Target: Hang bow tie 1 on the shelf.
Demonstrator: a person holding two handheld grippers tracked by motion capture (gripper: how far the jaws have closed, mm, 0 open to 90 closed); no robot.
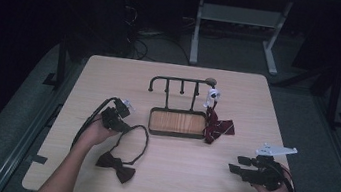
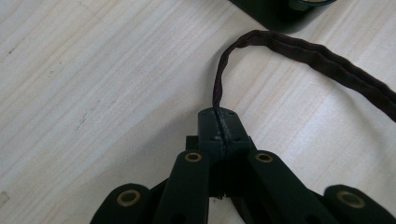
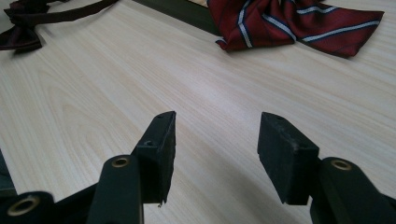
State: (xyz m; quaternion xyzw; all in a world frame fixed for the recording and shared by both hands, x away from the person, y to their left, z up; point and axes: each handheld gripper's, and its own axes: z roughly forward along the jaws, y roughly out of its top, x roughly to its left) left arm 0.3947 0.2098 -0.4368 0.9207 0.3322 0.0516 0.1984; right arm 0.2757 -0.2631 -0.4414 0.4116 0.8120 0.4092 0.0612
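Table [image 1: 162,175] first, from the high view: your left gripper [image 1: 116,117] sits at the left-centre, on the strap [image 1: 139,144] of a dark bow tie [image 1: 116,165] whose bow lies nearer you. Just right of it stands a rack [image 1: 183,83] with a wood-lined tray [image 1: 177,122]; a striped tie [image 1: 218,127] lies draped against the tray's right edge. Your right gripper [image 1: 244,166] rests at the near right, well apart from both ties, its grey plate on top.

In the left gripper view, your jaws are pressed together on the strap [image 2: 299,49] — the cord rises from between the tips, arcs up and runs off to the right across the pale wood. A dark corner of the tray [image 2: 275,14] shows at the top.

In the right gripper view, your jaws stand wide apart over bare table [image 3: 140,84] with nothing between them. The striped tie [image 3: 299,23] lies far right — the bow tie [image 3: 23,28] far left.
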